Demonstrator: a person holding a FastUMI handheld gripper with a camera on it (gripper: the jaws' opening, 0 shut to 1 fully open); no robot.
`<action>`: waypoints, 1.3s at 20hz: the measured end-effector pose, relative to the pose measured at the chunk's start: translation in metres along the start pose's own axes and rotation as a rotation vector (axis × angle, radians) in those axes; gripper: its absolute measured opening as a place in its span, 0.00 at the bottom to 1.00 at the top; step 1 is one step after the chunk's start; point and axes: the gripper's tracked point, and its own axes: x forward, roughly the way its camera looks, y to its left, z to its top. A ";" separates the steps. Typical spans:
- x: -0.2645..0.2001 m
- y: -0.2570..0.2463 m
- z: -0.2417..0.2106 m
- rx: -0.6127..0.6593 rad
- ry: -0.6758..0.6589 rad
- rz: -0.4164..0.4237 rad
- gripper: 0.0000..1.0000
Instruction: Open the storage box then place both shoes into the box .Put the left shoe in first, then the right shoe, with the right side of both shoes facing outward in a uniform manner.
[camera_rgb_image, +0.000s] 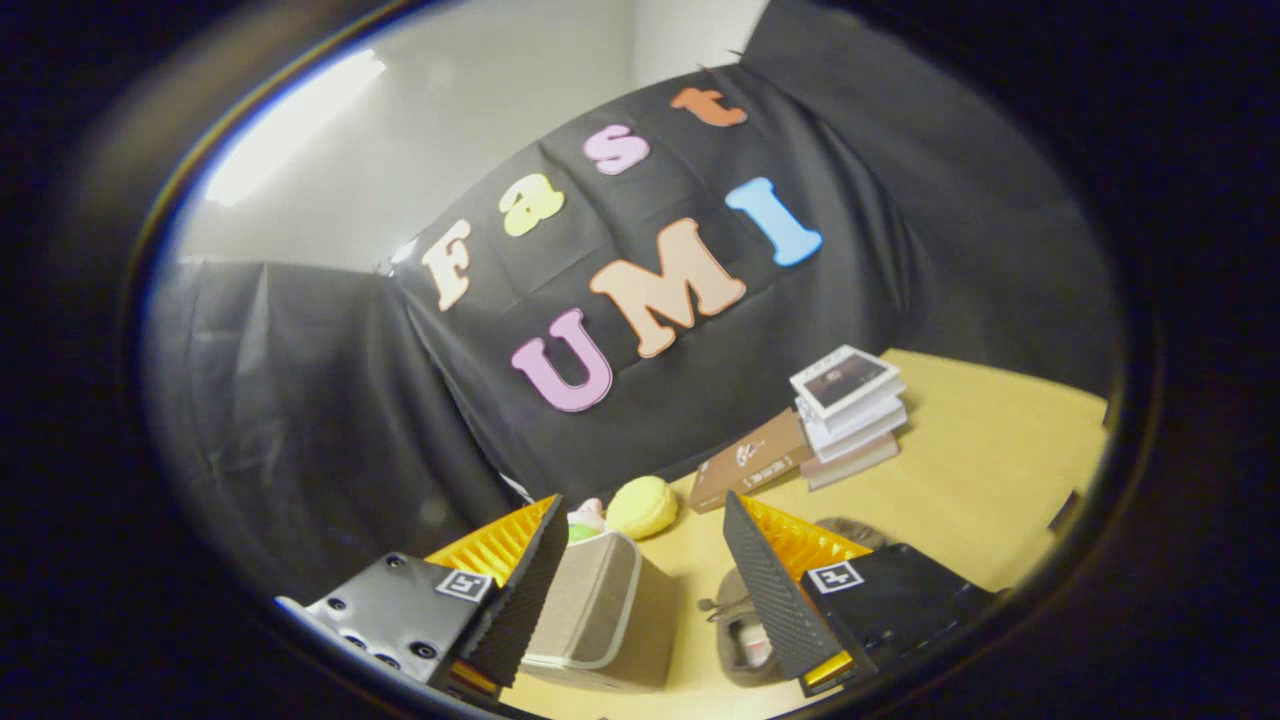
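A: Where's our claw (640, 590) rn?

B: Fingers spread wide, nothing pinched, held up over the yellow wooden tabletop (980, 470).

A: And the beige fabric storage box w/ white trim (598, 615)?

B: Near us, just ahead of the left finger, partly between the fingers. Looks shut, so we judge opening it is the step in hand.

A: Shoes?

B: One brown-grey shoe (745, 630) lies right of the box, by the right finger, partly hidden. Long axis we can't tell. Box is nearer the left finger; we'd swing left and down.
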 end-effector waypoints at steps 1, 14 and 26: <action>0.001 -0.007 -0.013 0.068 0.020 -0.012 0.98; 0.030 -0.043 -0.196 0.838 0.159 -0.123 0.97; 0.057 -0.019 -0.230 1.111 0.135 -0.031 0.94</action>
